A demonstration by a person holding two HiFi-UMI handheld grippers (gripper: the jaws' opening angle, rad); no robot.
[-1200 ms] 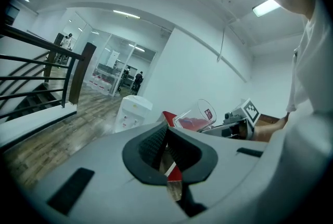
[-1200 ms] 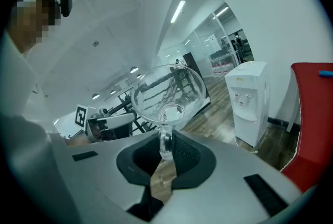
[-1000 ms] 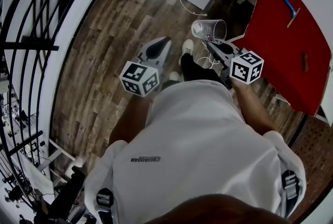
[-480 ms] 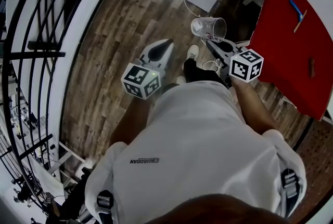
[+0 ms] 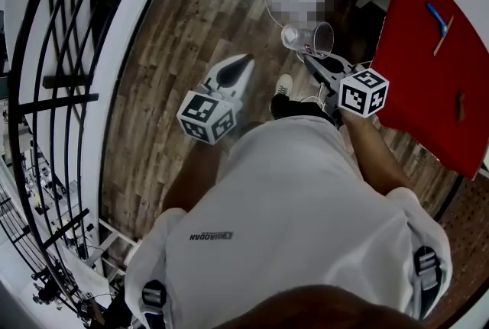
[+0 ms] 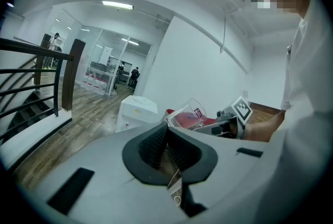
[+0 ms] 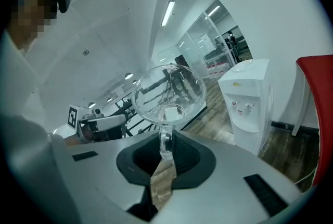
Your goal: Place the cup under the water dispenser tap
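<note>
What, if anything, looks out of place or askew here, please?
The clear cup is tipped on its side rather than upright, held by its handle in the right gripper. It looks empty, so nothing is spilling. The water dispenser stands upright ahead; nothing else stands out.

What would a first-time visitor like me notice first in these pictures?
Most striking is the clear cup, tilted and pinched by its handle in the right gripper above the wooden floor. Ahead of it stands a white water dispenser, and on the person's right is a bright red table. The left gripper hangs alongside, jaws together and holding nothing.
</note>
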